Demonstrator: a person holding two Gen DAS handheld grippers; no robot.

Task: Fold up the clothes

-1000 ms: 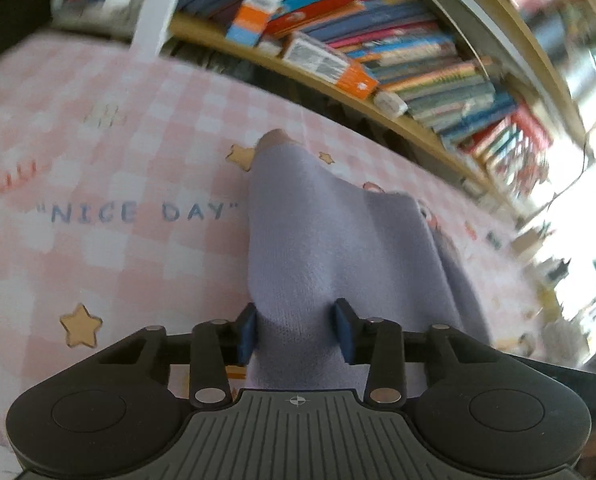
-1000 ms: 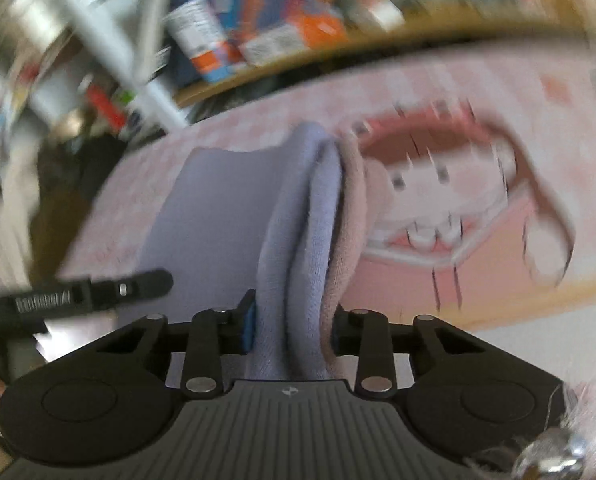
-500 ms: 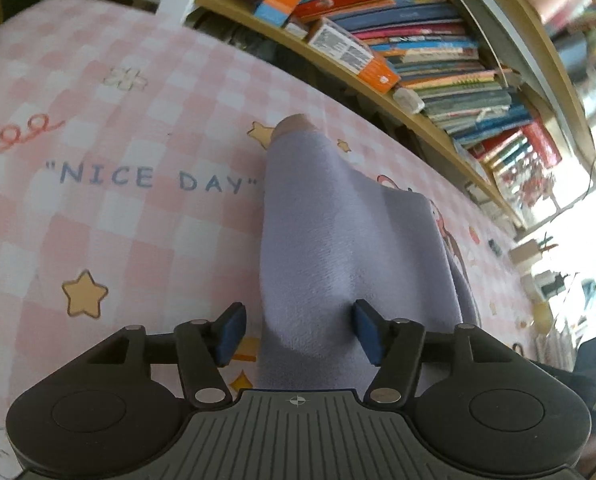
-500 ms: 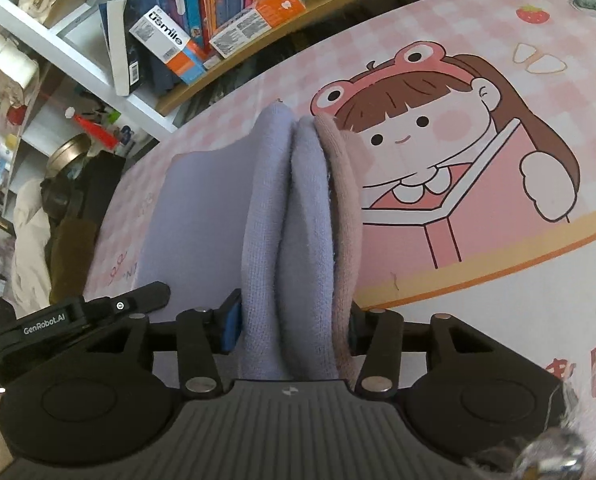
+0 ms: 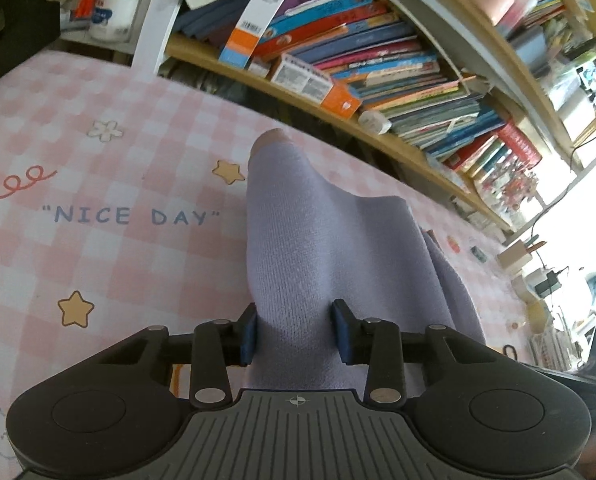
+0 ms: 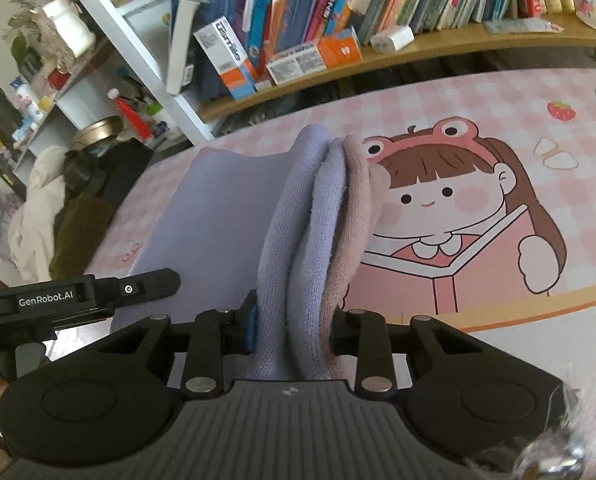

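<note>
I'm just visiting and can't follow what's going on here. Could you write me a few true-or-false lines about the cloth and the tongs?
1. Both tongs have lilac cloth between their fingers. True.
2. The cloth in the right tongs is a single flat layer. False: several folds are bunched together.
3. The mat reads "NICE DAY". True.
4. The shelf behind is bare. False: it holds books.

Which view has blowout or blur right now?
Left wrist: window at right blown out white, top shelves smeared, cloth sharp. Right wrist: evenly lit, books slightly soft, bottom-right corner smeared. Fisheye bends the shelf in both.
</note>
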